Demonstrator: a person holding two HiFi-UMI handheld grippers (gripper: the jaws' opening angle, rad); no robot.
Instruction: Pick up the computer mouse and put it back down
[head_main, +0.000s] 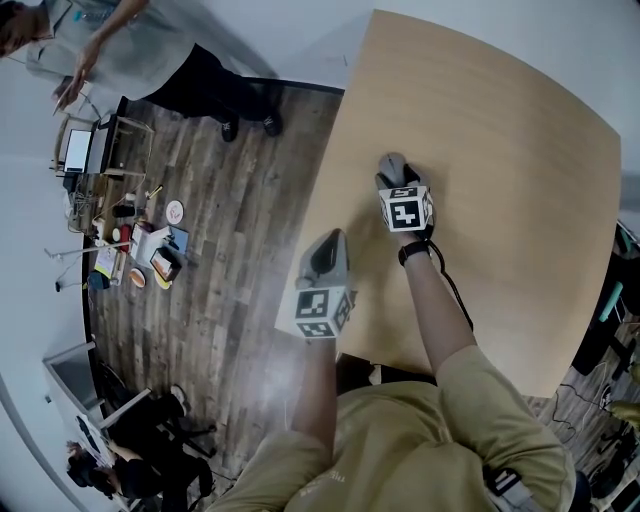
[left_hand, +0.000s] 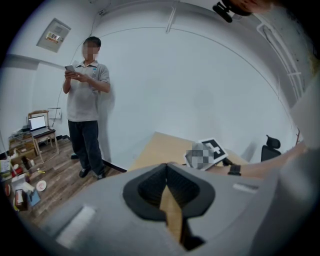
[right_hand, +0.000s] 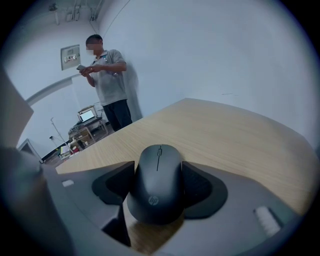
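Note:
A black computer mouse (right_hand: 157, 182) lies on the light wooden table (head_main: 500, 150), its front pointing away from me. My right gripper (right_hand: 158, 186) straddles it, with both dark pads against the mouse's sides. From the head view only the mouse's tip (head_main: 392, 161) shows beyond the right gripper (head_main: 393, 176). My left gripper (head_main: 327, 247) hovers at the table's left edge, well short of the mouse, with its jaws together and nothing between them. In the left gripper view its pads (left_hand: 150, 187) meet, and the right gripper's marker cube (left_hand: 216, 148) shows beyond them.
A person (left_hand: 85, 90) stands on the wooden floor past the table's far left corner, holding a phone. Small stands with a laptop (head_main: 78, 148) and clutter sit on the floor to the left. The wooden table top spreads wide right of the mouse.

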